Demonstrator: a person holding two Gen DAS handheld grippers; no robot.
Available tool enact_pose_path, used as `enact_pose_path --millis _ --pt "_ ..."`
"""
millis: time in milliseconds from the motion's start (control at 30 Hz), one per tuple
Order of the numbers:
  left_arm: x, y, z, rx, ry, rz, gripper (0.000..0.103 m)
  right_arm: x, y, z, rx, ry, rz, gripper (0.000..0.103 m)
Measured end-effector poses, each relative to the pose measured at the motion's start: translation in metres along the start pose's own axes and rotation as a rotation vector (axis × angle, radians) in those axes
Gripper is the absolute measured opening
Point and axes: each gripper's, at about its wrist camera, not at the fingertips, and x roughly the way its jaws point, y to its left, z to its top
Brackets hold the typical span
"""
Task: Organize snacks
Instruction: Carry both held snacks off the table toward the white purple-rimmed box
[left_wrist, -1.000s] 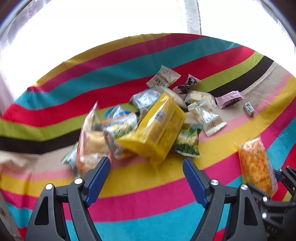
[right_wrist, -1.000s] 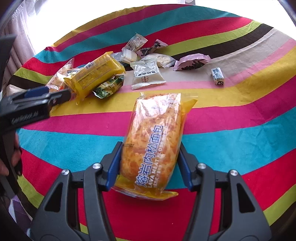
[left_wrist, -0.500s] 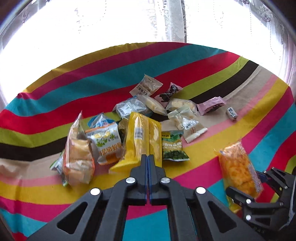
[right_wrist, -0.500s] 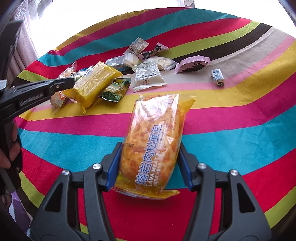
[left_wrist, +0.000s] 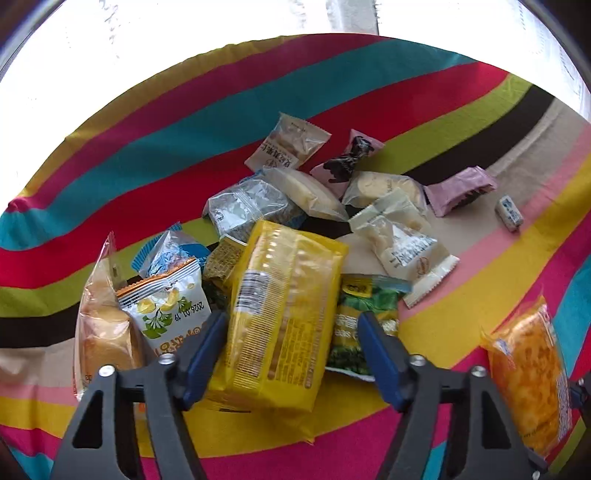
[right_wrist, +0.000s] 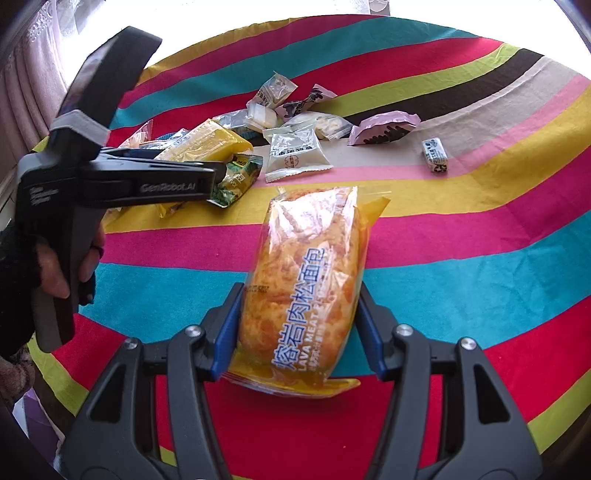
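A large packet (left_wrist: 284, 314) is being straddled by the jaws of the left gripper (left_wrist: 291, 347), with a leafy-print pouch (left_wrist: 364, 325) lying just right of the jaws and a ginkgo-print bag (left_wrist: 166, 306) just left. Beyond them, small packets (left_wrist: 402, 243) are being carried in a heap by the bench (left_wrist: 110, 173). A bread pack (right_wrist: 303, 280) is being clamped between the jaws of the right gripper (right_wrist: 299, 328).

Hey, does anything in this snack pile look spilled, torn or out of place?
Nothing spilled or torn. The snacks lie jumbled and overlapping on the striped cloth, and one small candy sits apart from them.
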Motion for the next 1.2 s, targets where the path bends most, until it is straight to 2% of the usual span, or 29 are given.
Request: enact_pose_path --millis 33,100,267,333,467,633,700,900,1033,1200 --pt "0.0 0.005 0.0 -0.022 -0.003 -0.011 0.052 0.0 0.0 0.0 0.001 0.0 0.001 0.061" --pt "-0.007 0.013 -0.007 -0.048 -0.001 -0.077 0.049 0.0 0.0 0.0 0.004 -0.001 0.007 0.062" --pt "-0.07 0.022 -0.054 -0.102 -0.108 -0.126 0.048 -0.002 -0.001 0.0 0.017 -0.006 0.016 0.06" --pt "-0.094 0.03 -0.077 -0.149 -0.124 -0.143 0.048 -0.002 -0.003 0.0 0.025 -0.008 0.024 0.059" --pt "-0.125 0.042 -0.127 -0.213 -0.098 -0.161 0.048 -0.003 -0.003 0.0 0.026 -0.009 0.025 0.059" --pt "-0.139 0.047 -0.169 -0.273 -0.035 -0.167 0.048 -0.005 -0.003 -0.002 0.033 -0.013 0.026 0.057" --pt "-0.149 0.048 -0.179 -0.272 -0.031 -0.167 0.048 -0.012 0.003 -0.009 0.022 -0.009 -0.008 0.057" --pt "-0.171 0.06 -0.196 -0.3 -0.034 -0.142 0.048 -0.039 0.027 -0.036 0.01 0.012 0.076 0.057" --pt "-0.176 0.069 -0.209 -0.334 -0.021 -0.147 0.048 -0.055 0.043 -0.042 -0.012 0.012 0.108 0.057" --pt "-0.194 0.075 -0.218 -0.341 -0.043 -0.142 0.048 -0.069 0.073 -0.05 -0.08 0.011 0.156 0.057"
